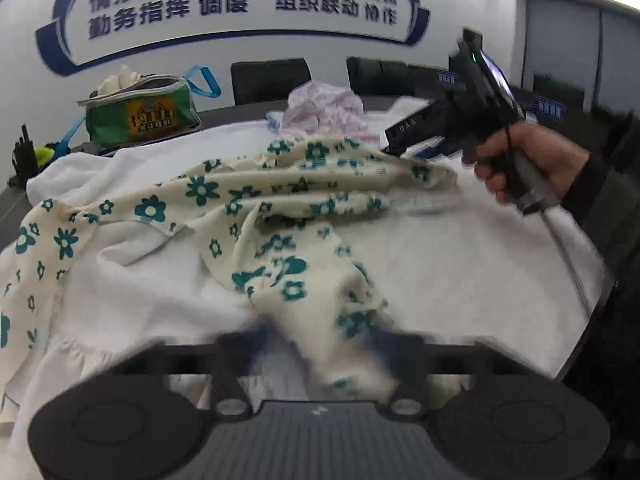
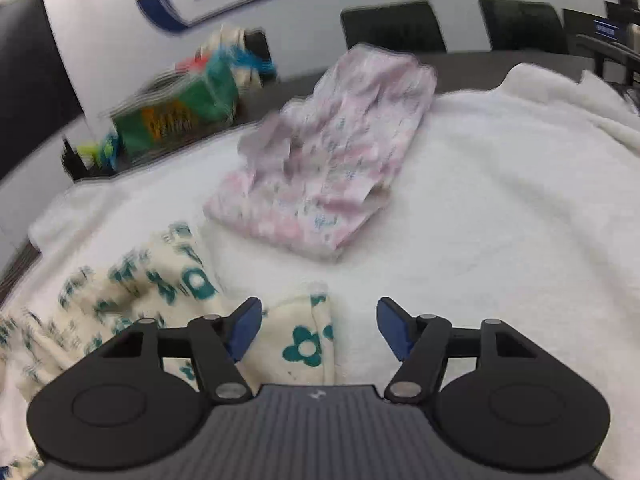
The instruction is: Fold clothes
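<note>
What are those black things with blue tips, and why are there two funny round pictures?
They are hand-held pinching tools, not a robot: a person holds one in each hand to fold clothes. Each tool carries a camera that looks along its fingers, so you get one picture from each.

In the left tool's picture, the person's right hand grips the other tool. In the right tool's picture, the right gripper stands open, with a corner of the cream cloth with green flowers lying loose between its blue fingers. The left gripper is blurred with that cloth bunched between its fingers; I cannot tell if it pinches.

Everything lies on a fluffy white blanket. A folded pink patterned garment waits further back, beside a green bag.
</note>
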